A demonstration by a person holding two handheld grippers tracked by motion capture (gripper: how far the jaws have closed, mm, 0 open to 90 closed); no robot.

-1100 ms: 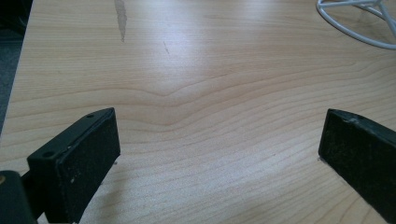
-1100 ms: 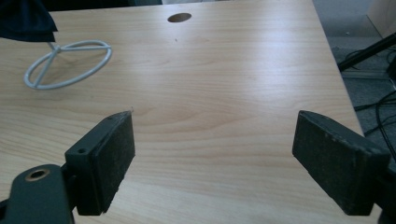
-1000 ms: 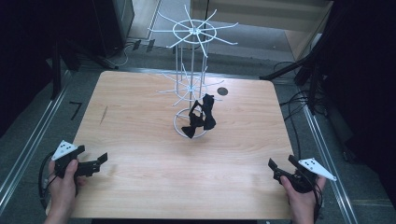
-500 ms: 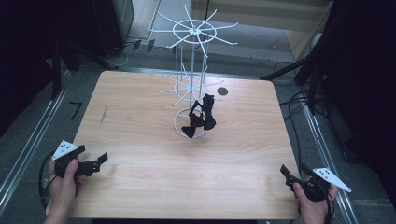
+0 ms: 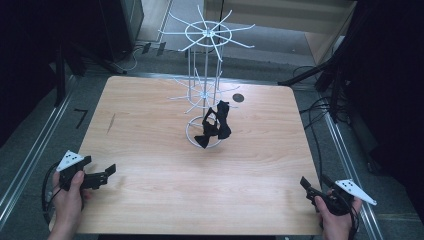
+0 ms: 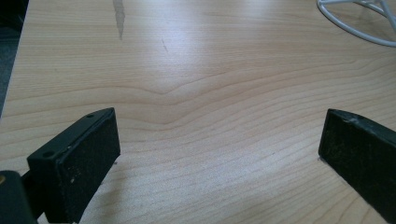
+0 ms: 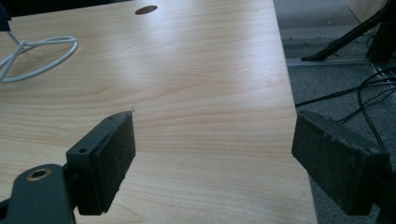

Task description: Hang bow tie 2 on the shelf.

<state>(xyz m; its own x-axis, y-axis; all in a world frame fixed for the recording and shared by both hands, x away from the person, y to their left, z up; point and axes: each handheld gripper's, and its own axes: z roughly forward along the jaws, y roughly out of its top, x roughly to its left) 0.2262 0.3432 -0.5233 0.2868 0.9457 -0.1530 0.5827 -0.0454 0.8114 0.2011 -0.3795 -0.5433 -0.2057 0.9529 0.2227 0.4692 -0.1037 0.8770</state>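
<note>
A white wire display rack (image 5: 206, 65) with spoked tiers stands mid-table on a ring base (image 5: 192, 137). Black bow ties (image 5: 216, 125) hang from its lower tier. My left gripper (image 5: 99, 165) is held at the near left edge of the wooden table (image 5: 150, 125), open, jaws pointing toward the middle. In the left gripper view the gripper (image 6: 217, 130) has only bare wood between its pads, and the ring base (image 6: 355, 28) sits far off. My right gripper (image 5: 314, 183) is at the near right corner, open. In the right gripper view it (image 7: 212, 130) holds nothing.
A dark round cable hole (image 5: 238, 97) sits behind the rack, also seen as the hole (image 7: 146, 10) in the right gripper view. Cables (image 5: 320, 107) and black stand legs lie on the floor to the right. Metal rails (image 5: 30, 150) run along both table sides.
My right gripper has drawn back toward the near right corner of the table. The left gripper, the rack and the bow ties have stayed put.
</note>
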